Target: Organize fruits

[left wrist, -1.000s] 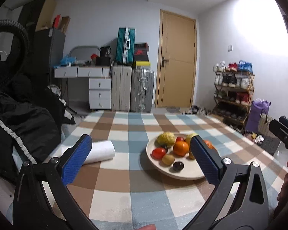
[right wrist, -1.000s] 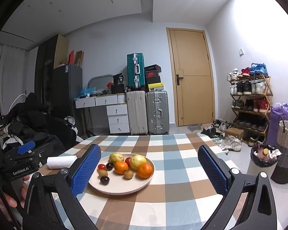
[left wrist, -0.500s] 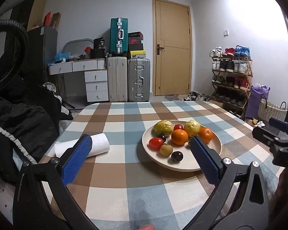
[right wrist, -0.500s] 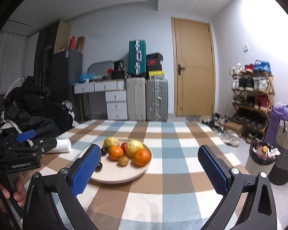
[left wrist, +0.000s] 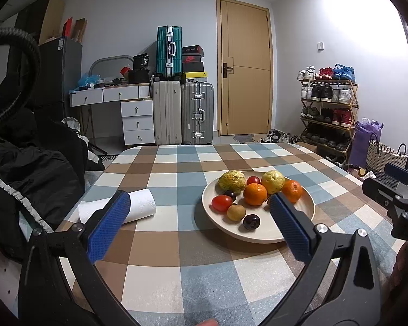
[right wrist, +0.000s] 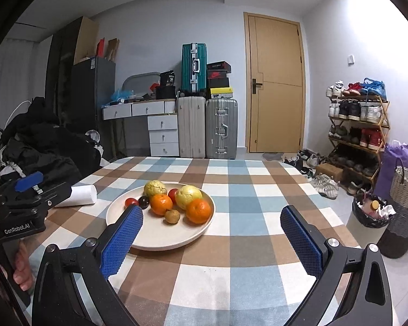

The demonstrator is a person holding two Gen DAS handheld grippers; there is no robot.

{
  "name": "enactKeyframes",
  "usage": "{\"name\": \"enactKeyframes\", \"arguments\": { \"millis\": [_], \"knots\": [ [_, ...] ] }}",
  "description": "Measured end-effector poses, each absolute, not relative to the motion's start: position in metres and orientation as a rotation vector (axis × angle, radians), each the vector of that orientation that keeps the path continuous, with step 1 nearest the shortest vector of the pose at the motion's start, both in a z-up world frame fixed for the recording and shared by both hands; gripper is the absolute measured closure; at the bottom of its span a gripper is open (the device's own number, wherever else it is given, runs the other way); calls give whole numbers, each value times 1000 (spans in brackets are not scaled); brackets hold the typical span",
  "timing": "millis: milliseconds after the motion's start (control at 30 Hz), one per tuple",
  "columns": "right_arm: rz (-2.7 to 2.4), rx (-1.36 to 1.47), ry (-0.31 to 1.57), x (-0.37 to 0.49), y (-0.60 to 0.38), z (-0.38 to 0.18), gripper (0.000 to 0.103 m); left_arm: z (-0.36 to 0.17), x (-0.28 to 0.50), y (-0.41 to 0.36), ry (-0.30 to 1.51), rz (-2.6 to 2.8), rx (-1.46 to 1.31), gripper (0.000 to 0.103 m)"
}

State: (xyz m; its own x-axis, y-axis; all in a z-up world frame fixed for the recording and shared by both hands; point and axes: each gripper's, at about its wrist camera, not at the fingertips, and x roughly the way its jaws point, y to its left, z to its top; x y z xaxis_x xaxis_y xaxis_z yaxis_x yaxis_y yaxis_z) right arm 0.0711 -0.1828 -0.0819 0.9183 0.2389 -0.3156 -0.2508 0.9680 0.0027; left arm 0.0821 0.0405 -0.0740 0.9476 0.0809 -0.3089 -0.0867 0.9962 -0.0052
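Observation:
A cream plate (left wrist: 291, 231) sits on the checked tablecloth and holds two oranges (left wrist: 255, 194), two yellow-green fruits (left wrist: 232, 181), red tomatoes (left wrist: 221, 203), a brown kiwi-like fruit (left wrist: 235, 212) and dark plums (left wrist: 251, 221). The plate also shows in the right wrist view (right wrist: 160, 237). My left gripper (left wrist: 197, 225) is open and empty, in front of the plate's left side. My right gripper (right wrist: 212, 237) is open and empty, in front of the plate's right side.
A white paper roll (left wrist: 138, 208) lies on the table left of the plate. Dark clothing (left wrist: 32, 179) is piled at the left. Suitcases (left wrist: 182, 111), a drawer unit, a door and a shoe rack (left wrist: 327, 114) stand behind. A bin and basket (right wrist: 402, 212) stand at the right.
Both grippers have tilted down and moved closer to the plate; the plate sits larger and more central in both views. Both stay open.

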Motion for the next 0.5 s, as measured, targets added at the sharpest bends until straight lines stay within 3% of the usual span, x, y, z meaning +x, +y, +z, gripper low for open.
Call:
{"name": "enactKeyframes", "arguments": {
  "millis": [500],
  "knots": [
    [257,-40,315,68,-181,-80,0,-73,81,42,313,85,-18,1]
  ]
}}
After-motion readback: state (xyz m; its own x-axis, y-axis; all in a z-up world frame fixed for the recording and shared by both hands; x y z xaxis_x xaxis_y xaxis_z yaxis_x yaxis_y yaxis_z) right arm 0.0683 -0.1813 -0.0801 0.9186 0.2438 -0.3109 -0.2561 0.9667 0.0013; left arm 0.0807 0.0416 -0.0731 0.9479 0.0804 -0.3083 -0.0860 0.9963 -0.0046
